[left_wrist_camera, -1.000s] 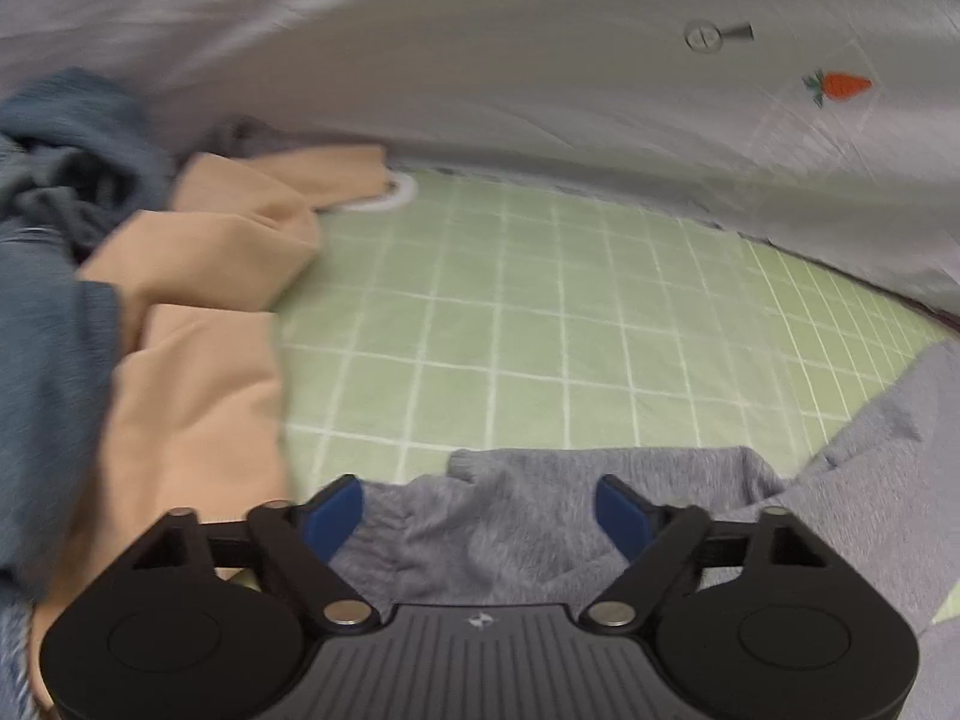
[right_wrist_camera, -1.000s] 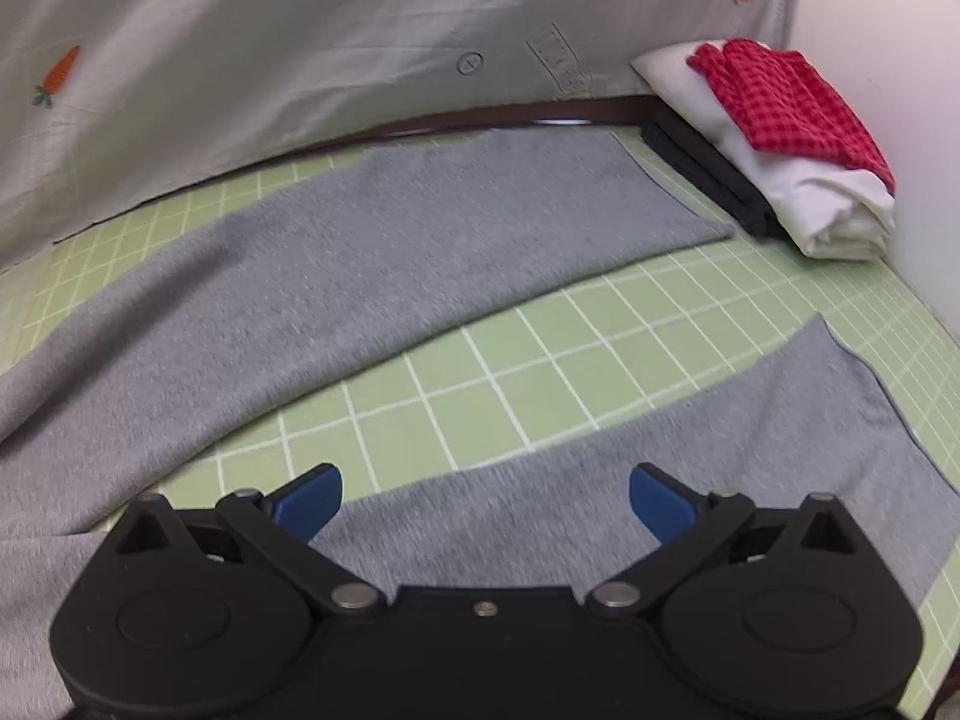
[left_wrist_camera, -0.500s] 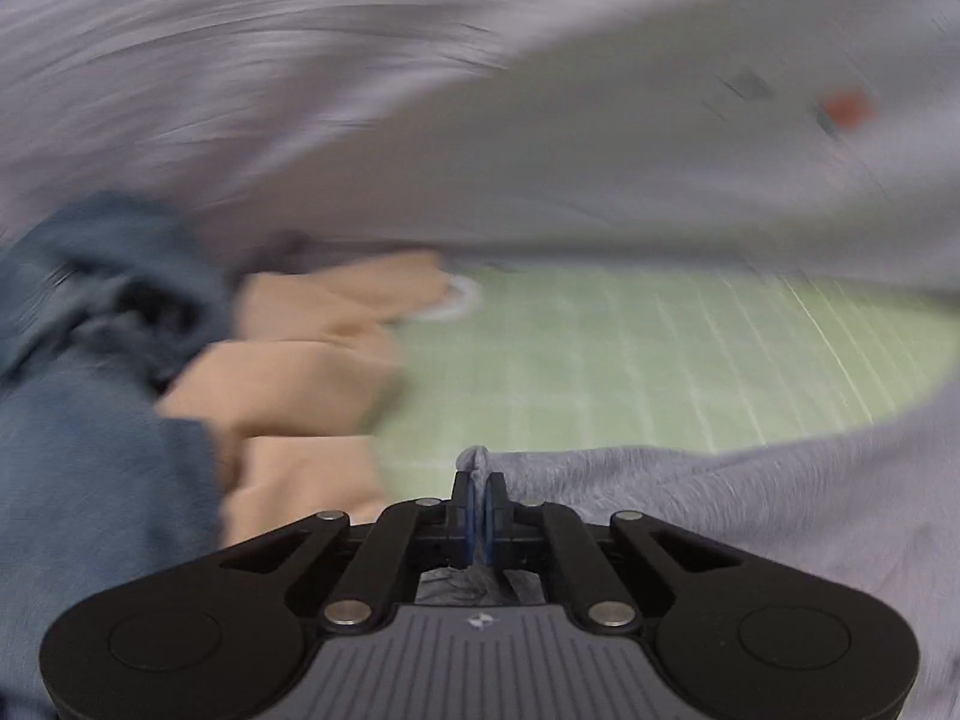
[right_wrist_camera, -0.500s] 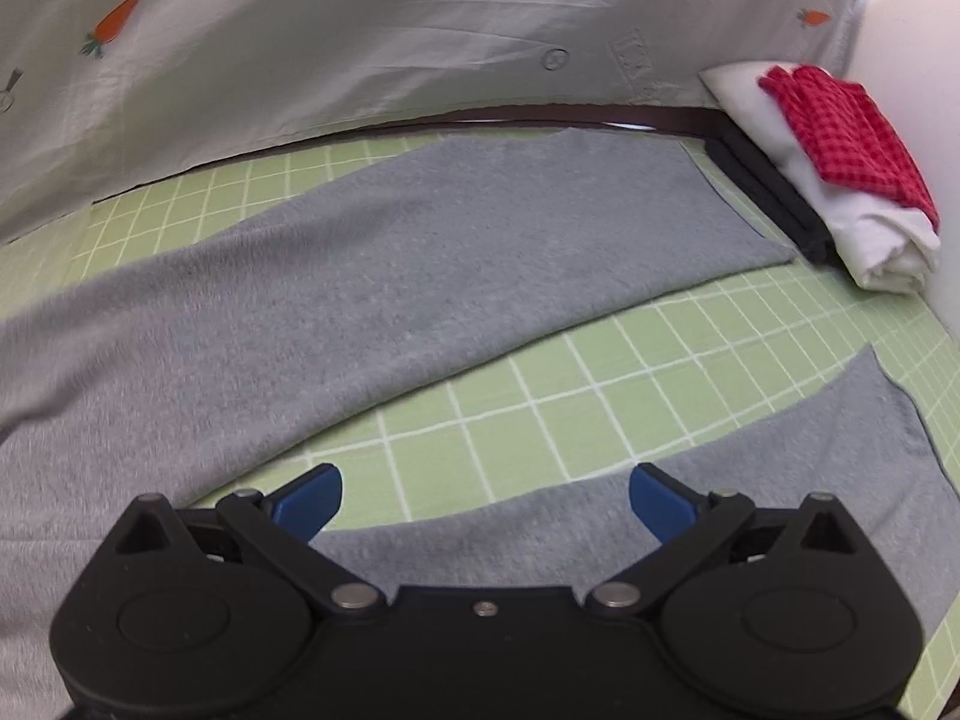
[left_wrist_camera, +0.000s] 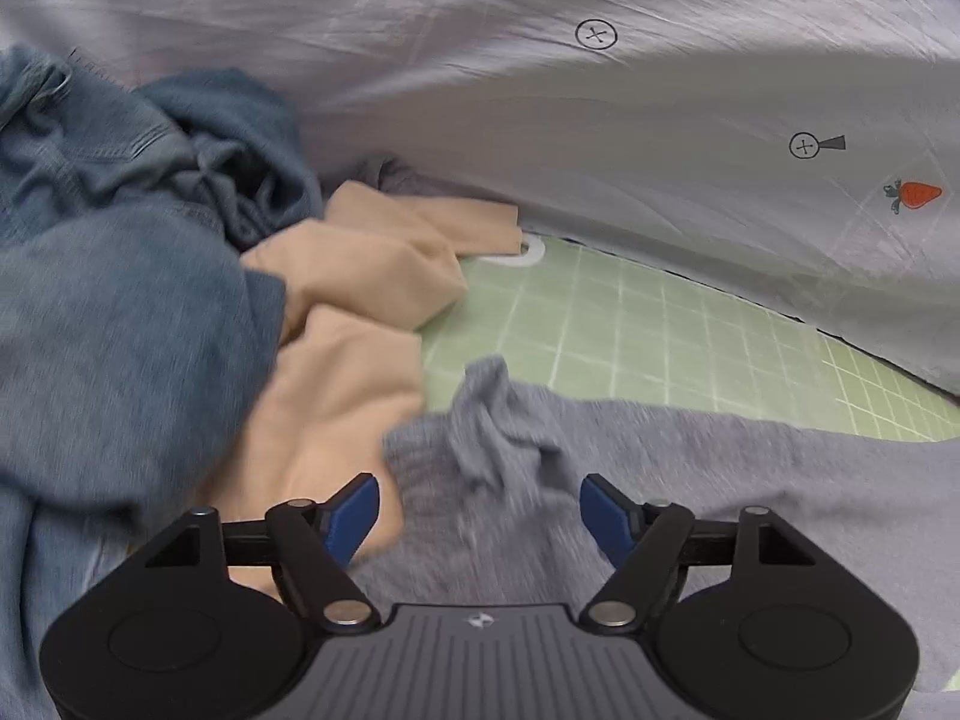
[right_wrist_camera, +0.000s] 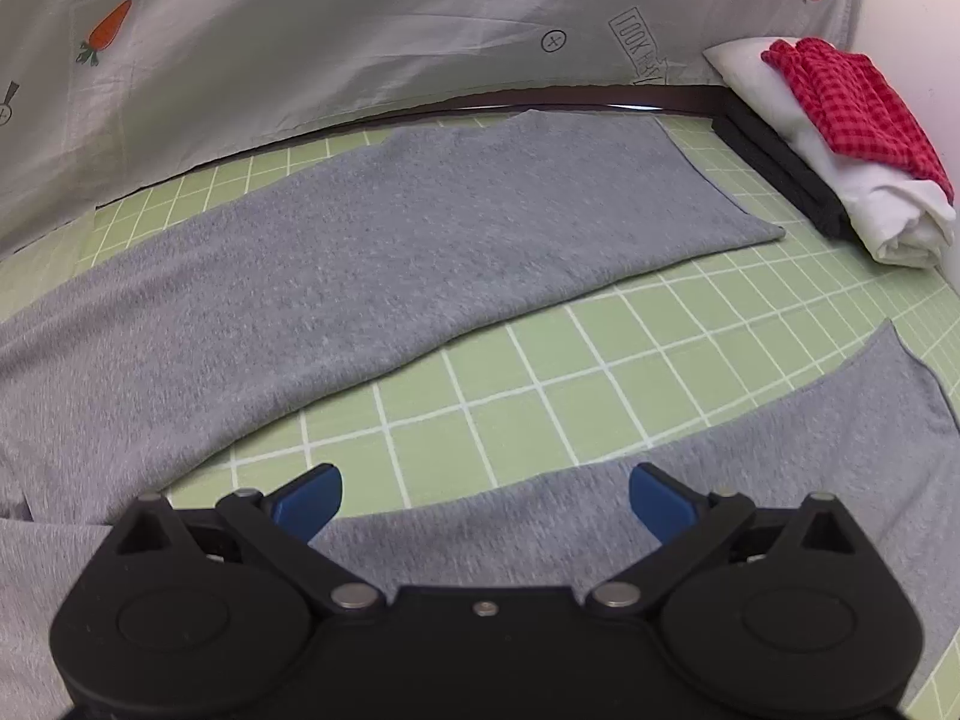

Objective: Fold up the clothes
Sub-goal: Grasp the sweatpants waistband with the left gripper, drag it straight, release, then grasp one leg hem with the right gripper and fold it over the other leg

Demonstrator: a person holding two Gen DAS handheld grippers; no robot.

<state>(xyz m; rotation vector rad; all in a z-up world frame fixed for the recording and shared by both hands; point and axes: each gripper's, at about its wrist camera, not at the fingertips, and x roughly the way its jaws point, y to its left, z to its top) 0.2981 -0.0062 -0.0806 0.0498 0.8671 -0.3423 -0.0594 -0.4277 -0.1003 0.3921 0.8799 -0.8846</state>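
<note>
On the green grid mat (right_wrist_camera: 540, 372), grey trousers (right_wrist_camera: 372, 264) lie spread, legs apart, waistband (left_wrist_camera: 492, 426) bunched near its left end. Soft, limp, light; best pinched at hems. Left gripper (left_wrist_camera: 480, 501) opening, nothing clamped; right gripper (right_wrist_camera: 486, 495) apart over near leg.

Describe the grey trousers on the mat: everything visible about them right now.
The grey trousers look like soft heathered knit. Both legs lie flat and spread apart on the green grid mat, hems toward the stacked folded clothes. The waist end is bunched into a raised crumpled peak beside a peach garment. The left gripper is opening over that peak, pads off the cloth; the right gripper hovers open above the nearer leg.
</note>
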